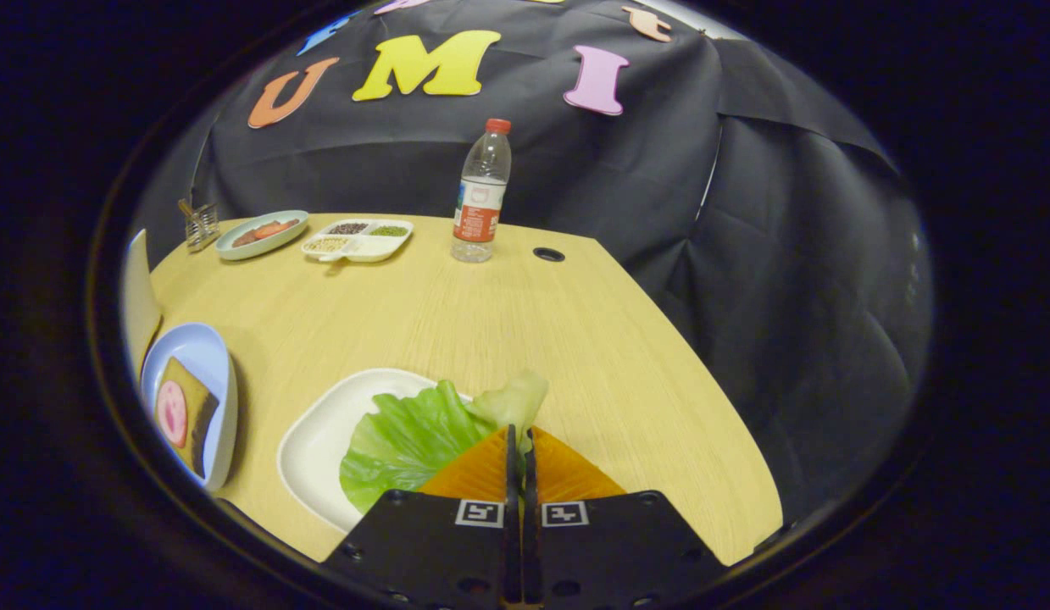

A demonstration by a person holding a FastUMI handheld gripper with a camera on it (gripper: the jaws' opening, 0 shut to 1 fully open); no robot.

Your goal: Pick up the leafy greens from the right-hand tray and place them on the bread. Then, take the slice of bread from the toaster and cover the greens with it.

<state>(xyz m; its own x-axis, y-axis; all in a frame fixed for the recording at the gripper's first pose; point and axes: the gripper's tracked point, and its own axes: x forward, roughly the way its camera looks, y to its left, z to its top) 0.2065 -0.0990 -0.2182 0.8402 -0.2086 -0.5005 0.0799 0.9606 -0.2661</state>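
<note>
So I have the gripper (519, 436) clenched on the greens (406, 440) over their tray (317, 445); bread (186, 415) uncovered, toaster slice untouched

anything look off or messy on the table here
Nothing spilled or damaged. The one oddity: the lettuce leaf hangs past the white tray's rim onto the table, with the claw shut on its pale stem end. The water bottle stands upright.
</note>
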